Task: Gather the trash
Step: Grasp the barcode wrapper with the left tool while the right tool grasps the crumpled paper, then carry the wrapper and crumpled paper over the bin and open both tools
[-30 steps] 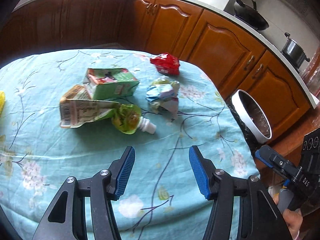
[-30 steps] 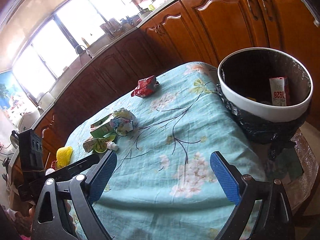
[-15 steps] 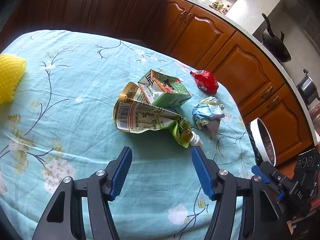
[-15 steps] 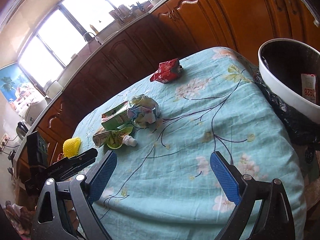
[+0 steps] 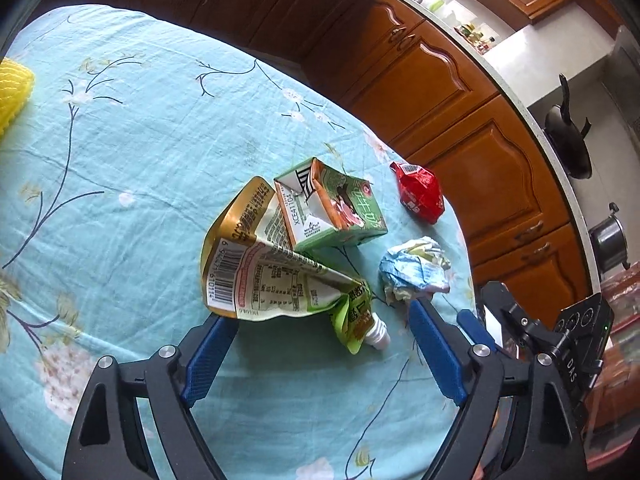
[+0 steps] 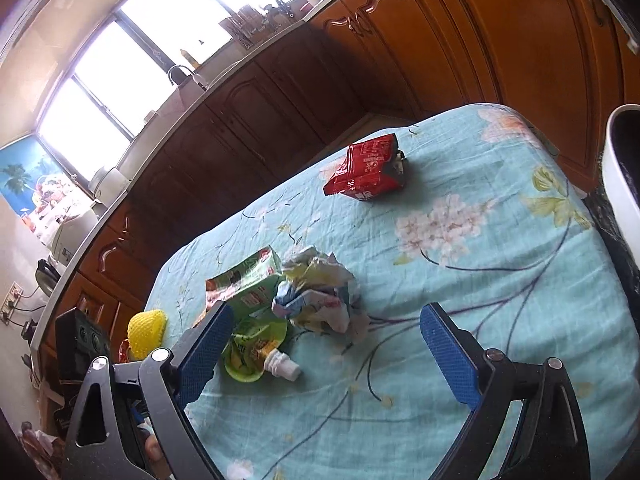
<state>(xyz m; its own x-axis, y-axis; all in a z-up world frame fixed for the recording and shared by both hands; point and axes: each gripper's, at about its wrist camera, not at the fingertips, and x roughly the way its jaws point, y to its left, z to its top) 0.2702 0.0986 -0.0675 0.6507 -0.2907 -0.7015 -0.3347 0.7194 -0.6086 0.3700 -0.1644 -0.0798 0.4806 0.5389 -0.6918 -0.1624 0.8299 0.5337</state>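
**Q:** What is on the table, and where?

**A:** In the left wrist view, a flattened spouted drink pouch (image 5: 276, 280) lies at centre frame on a pale blue floral tablecloth (image 5: 132, 168). A green drink carton (image 5: 332, 208) sits just above it, touching or overlapping its upper edge. A crumpled blue-and-white wrapper (image 5: 414, 274) lies to the right of centre, and a red snack packet (image 5: 420, 192) sits above that, near the table's far edge. A yellow foam net (image 5: 14, 96) shows at the left edge.

**Q:** Where are the grippers?

**A:** The left gripper (image 5: 316, 344) fills the bottom of its frame, jaws spread wide and holding nothing. The pouch's lower edge and white spout lie between the blue pads. The right gripper (image 6: 324, 352) is also spread and empty, with the pouch spout and the crumpled wrapper ahead of its fingers. A white-rimmed trash bin (image 6: 618, 176) lined with a black bag shows at that frame's right edge.

**Q:** Which step is this?

**A:** It looks like the approach to a pick, most likely the pouch with the left gripper. None of the four pieces is lifted.

**Q:** What does the next move need?

**A:** Probably lowering so one pad slides under a raised fold of the pouch, then closing. The thin film lies flat, so it may slip out, and the carton could be nudged.
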